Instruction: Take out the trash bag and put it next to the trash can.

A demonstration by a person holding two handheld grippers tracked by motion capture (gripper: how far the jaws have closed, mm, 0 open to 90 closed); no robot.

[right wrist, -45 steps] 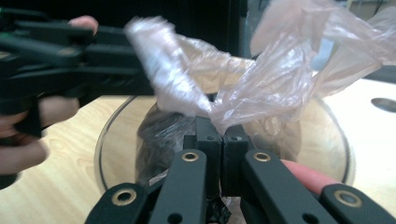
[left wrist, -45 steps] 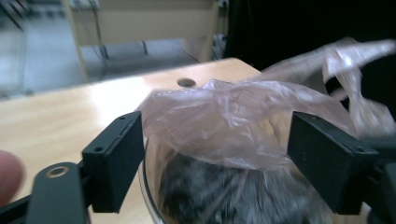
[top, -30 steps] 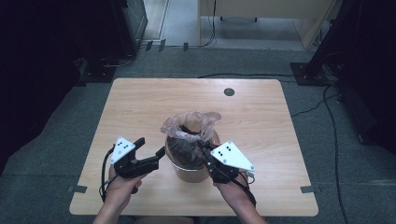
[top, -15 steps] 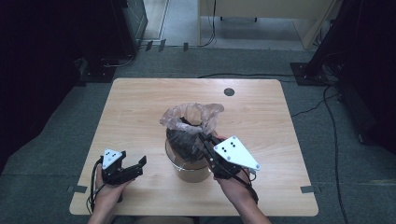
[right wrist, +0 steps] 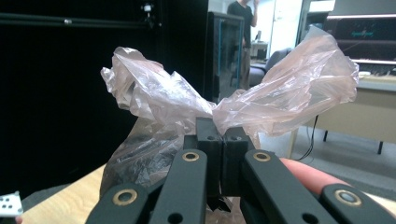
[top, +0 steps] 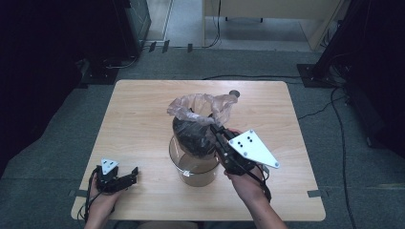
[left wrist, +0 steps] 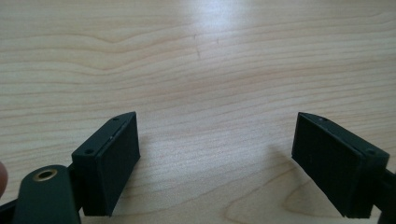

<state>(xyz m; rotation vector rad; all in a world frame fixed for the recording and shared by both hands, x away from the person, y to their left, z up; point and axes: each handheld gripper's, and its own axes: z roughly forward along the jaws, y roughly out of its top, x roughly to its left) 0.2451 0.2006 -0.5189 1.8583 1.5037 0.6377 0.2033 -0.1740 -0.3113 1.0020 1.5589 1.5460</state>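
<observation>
Bag [top: 198,126]: thin translucent plastic with dark contents, held up at mid-counter, its lower part hanging just above or into the mouth of the bucket [top: 193,164]; which of the two cannot be told. Bucket: clear, upright, standing on the counter [top: 143,109] a little toward the near edge. Right gripper [top: 218,135]: beside the bag's right flank, jaws closed tight on a gathered fold of the bag's upper film. The right gripper view confirms the pinch, with the crumpled film [right wrist: 233,100] flaring to either side above the closed jaws of the right gripper [right wrist: 220,140], and a fingertip [right wrist: 308,177] alongside the linkage; it also takes in a dark cabinet, a desk and a person standing far off in the room, which the high view does not show. Left gripper [top: 133,174]: low over the counter at the near left corner, well apart from the bag and bucket. The left gripper view looks down on bare wood grain [left wrist: 201,84] with the left gripper [left wrist: 215,158] spread wide and nothing between its jaws. Small dark round mark [top: 234,93] on the counter near the far edge, seen from the high view.
</observation>
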